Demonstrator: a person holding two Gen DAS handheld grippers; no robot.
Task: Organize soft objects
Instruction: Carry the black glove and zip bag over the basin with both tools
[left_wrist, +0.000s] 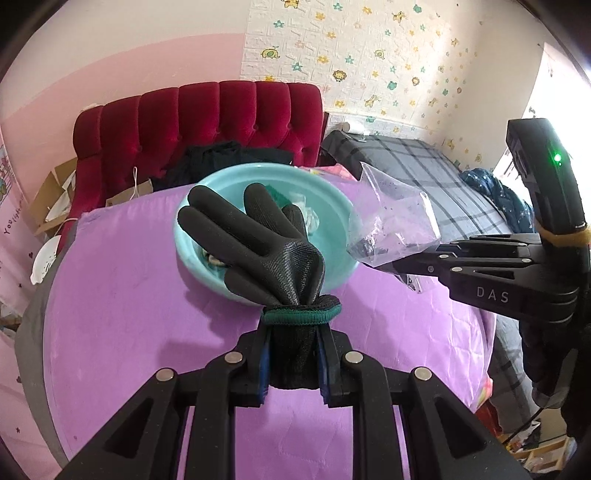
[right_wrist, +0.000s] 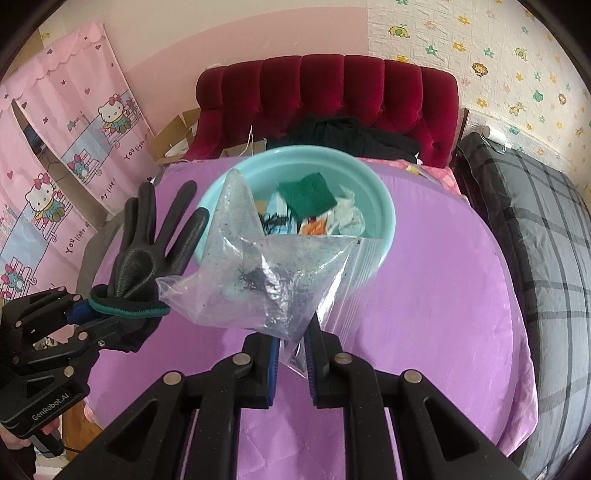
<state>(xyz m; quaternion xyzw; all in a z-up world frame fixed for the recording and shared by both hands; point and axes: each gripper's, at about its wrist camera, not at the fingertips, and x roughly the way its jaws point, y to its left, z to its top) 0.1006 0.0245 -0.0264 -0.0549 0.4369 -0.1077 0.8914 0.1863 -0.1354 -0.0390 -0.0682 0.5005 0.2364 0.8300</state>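
My left gripper (left_wrist: 291, 363) is shut on the cuff of a black glove (left_wrist: 269, 251) with a green band, held above the purple table in front of the teal bowl (left_wrist: 332, 206). It also shows in the right wrist view (right_wrist: 147, 254), at the left. My right gripper (right_wrist: 291, 354) is shut on a clear zip bag (right_wrist: 266, 280) with dark specks inside, held up before the bowl (right_wrist: 384, 206). The bag also shows in the left wrist view (left_wrist: 395, 229), at the right. The bowl holds a green cloth (right_wrist: 306, 197) and crumpled white and orange items.
The purple cloth (right_wrist: 424, 295) covers a round table. A red tufted chair (right_wrist: 332, 96) with dark clothes stands behind it. A grey plaid bed (right_wrist: 546, 229) is at the right. A pink cartoon curtain (right_wrist: 55, 166) hangs at the left.
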